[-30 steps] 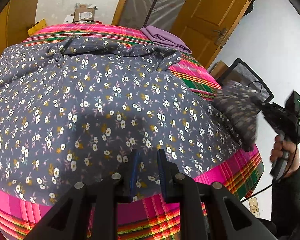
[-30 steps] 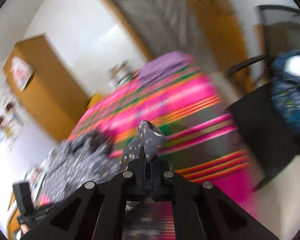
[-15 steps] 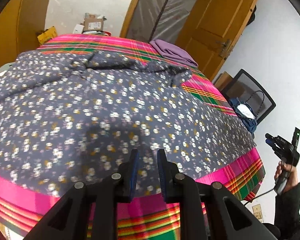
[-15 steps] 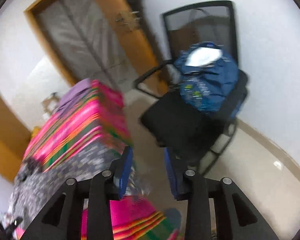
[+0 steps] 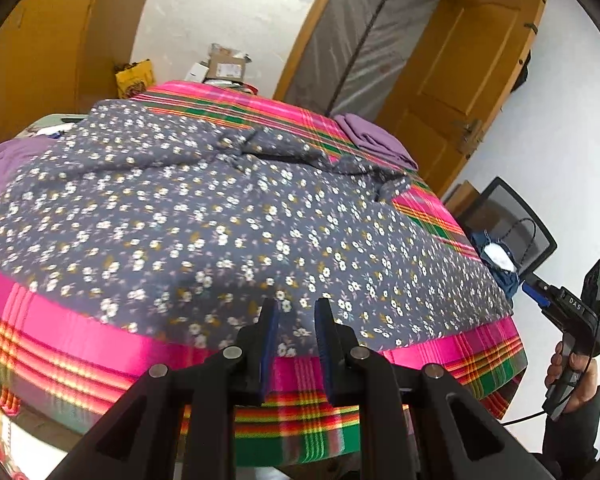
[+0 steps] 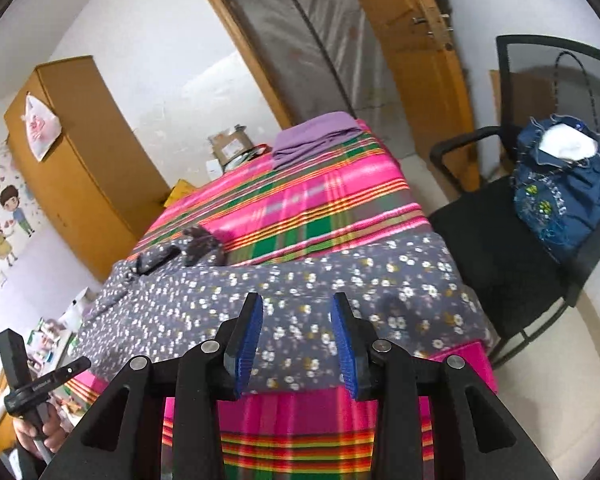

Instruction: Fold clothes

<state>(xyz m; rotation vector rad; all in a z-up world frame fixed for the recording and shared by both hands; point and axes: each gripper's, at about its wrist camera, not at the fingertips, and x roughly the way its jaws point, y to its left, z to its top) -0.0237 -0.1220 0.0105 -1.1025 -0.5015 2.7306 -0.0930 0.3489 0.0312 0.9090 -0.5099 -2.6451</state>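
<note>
- Bed: a mattress covered in a pink, green and orange plaid blanket is shown filling most of both views; it serves as the folding surface.
- Floral garment: a grey cloth printed with small white flowers is shown spread nearly flat across the near half of the bed. Its hem lies along the near edge, and its rumpled collar end lies toward the middle. No fold is judged to have been made yet.
- Office chair: a black chair carrying a denim bag is seen just beside the bed's right corner. A wide sweep of the right hand could be snagged on it.
- Purple cloth: a folded piece is seen at the far corner, well apart from the garment.
- Right gripper: its blue pads are held apart with nothing between them, above the hem near the right corner.
- Left gripper: its jaws are held partly apart and empty, over the hem further left.
- Risks, as judged: if both hem layers are not caught, only the top layer may be lifted and the fold skewed. The blanket could be pinched along with the hem where it lies against the bed's edge. Uneven lifting by the two hands would leave a crooked crease.
</note>
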